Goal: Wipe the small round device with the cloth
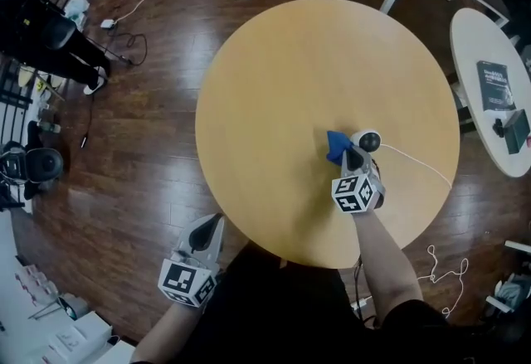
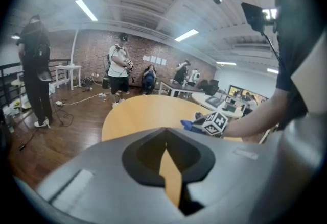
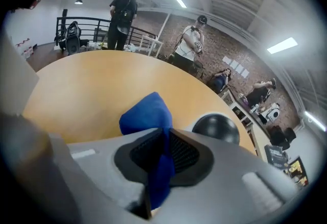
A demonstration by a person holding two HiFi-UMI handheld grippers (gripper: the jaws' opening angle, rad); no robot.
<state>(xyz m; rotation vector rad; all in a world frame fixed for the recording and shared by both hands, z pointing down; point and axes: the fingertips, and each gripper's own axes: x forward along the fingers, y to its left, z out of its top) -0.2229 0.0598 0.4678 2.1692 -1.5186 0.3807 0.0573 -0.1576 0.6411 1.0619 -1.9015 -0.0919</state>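
Note:
The small round device (image 1: pixel 368 140), a dark ball on a white base with a white cable (image 1: pixel 415 160), sits right of centre on the round wooden table (image 1: pixel 290 97). My right gripper (image 1: pixel 353 157) is shut on the blue cloth (image 1: pixel 336 146), which bunches out just left of the device. In the right gripper view the cloth (image 3: pixel 145 116) is pinched between the jaws, and the device (image 3: pixel 216 128) lies just right of the gripper (image 3: pixel 164 131). My left gripper (image 1: pixel 212 226) hangs off the table's near-left edge; its jaws meet at the tips with nothing between them (image 2: pixel 164 131).
A second white table (image 1: pixel 477 55) with a black book (image 1: pixel 496 85) stands to the right. Cables (image 1: pixel 124 43) and bags lie on the wooden floor at the left. People stand beyond the table's far side (image 2: pixel 120 72).

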